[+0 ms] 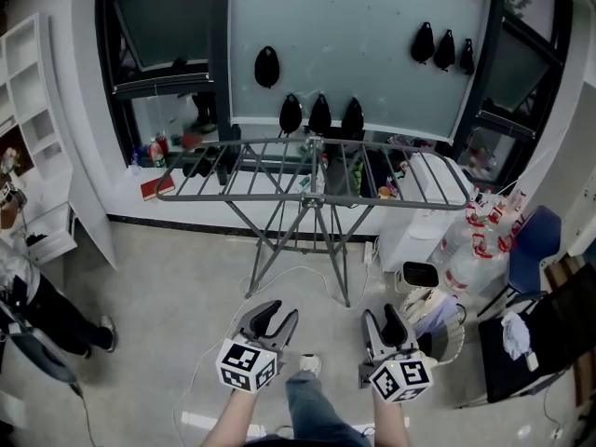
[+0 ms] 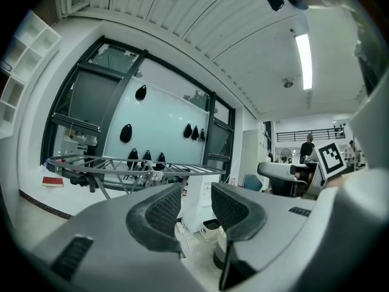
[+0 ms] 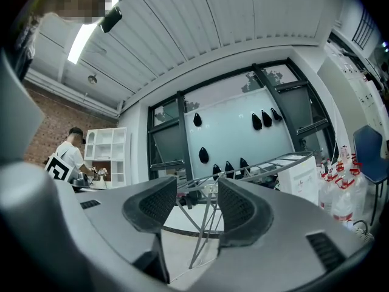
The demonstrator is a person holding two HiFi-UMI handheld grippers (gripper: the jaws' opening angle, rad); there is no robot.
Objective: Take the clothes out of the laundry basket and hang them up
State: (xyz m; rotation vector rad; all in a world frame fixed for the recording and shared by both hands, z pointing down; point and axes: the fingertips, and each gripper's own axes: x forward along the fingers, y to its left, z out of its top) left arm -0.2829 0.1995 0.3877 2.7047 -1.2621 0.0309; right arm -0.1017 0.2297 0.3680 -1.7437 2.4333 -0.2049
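A grey metal drying rack [image 1: 307, 168] stands bare in front of the window, ahead of both grippers. The white laundry basket [image 1: 449, 335] sits on the floor at the right, with light clothes [image 1: 430, 305] piled in it, just right of my right gripper [image 1: 383, 322]. My left gripper [image 1: 277, 318] hangs level beside it. Both are open with nothing between the jaws. In the left gripper view the left gripper [image 2: 196, 202] points past the rack [image 2: 121, 163]. In the right gripper view the right gripper [image 3: 196, 199] faces the rack [image 3: 255, 166].
A white cabinet [image 1: 424, 208] and several water bottles [image 1: 480, 240] stand right of the rack. A blue chair [image 1: 531, 236] and a black chair [image 1: 535, 343] with a cloth are at far right. Another person [image 1: 37, 315] and a white shelf [image 1: 33, 110] are at left.
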